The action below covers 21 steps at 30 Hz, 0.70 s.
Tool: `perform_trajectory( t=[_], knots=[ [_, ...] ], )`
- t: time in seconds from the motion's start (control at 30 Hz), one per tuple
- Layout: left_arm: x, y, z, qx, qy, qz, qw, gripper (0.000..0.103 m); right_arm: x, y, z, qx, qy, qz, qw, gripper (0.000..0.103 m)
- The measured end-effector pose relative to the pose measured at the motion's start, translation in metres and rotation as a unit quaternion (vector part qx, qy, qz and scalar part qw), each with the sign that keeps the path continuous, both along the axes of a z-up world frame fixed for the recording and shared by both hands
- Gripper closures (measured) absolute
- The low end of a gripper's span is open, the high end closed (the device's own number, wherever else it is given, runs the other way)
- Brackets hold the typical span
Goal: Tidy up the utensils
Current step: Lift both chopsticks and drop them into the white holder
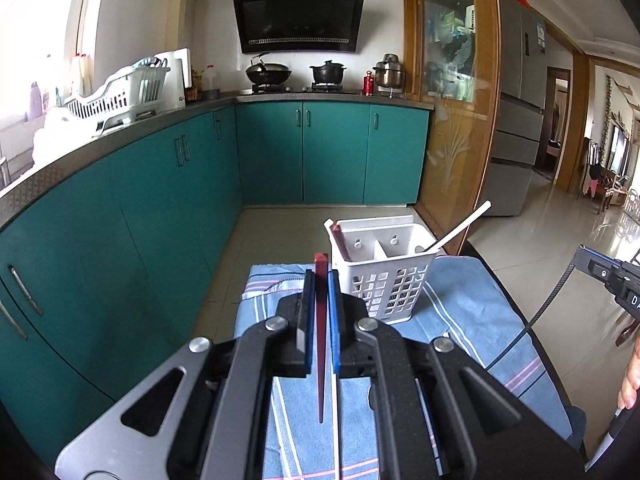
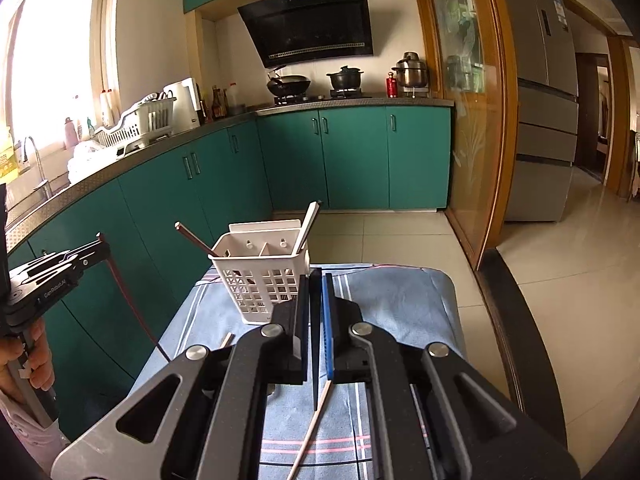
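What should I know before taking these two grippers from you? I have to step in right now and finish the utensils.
Left gripper: shut on a red chopstick, held above the blue cloth.
Right gripper: shut on a dark chopstick.
White basket: stands on the cloth, with a brown chopstick in its left compartment and a white chopstick in the right.
Left to do: put both held chopsticks into the basket. A pale chopstick seems to lie loose on the cloth.
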<state>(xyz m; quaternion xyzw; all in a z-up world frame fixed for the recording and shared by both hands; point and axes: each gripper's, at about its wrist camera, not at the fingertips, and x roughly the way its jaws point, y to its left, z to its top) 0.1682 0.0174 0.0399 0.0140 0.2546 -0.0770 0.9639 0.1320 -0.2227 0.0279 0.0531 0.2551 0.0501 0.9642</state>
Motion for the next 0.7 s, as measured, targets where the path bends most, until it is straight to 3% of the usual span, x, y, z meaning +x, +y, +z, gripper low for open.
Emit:
perform_trajectory(
  t=[0.2,0.33,0.5,0.6,0.7],
  knots=[
    [0.004,0.002,0.004,-0.019,0.010,-0.016,0.9997,0.097,0.009,0.009,-0.007,0.000,0.016,0.016,1.000,0.096],
    [0.006,-0.003,0.031,-0.033,-0.020,-0.039,0.9985,0.097,0.018,0.008,0.008,0.030,-0.002,0.037,0.999,0.096],
    [0.022,-0.017,0.094,-0.036,-0.085,-0.054,0.9943,0.097,0.049,0.012,0.058,0.052,-0.036,0.063,0.996,0.096],
    [0.039,-0.024,0.125,-0.049,-0.100,-0.067,0.9915,0.097,0.066,0.018,0.090,0.055,-0.062,0.074,0.994,0.096],
    [0.056,-0.036,0.141,-0.046,-0.112,-0.067,0.9904,0.097,0.083,0.028,0.125,0.032,-0.107,0.048,0.993,0.096]
  ],
)
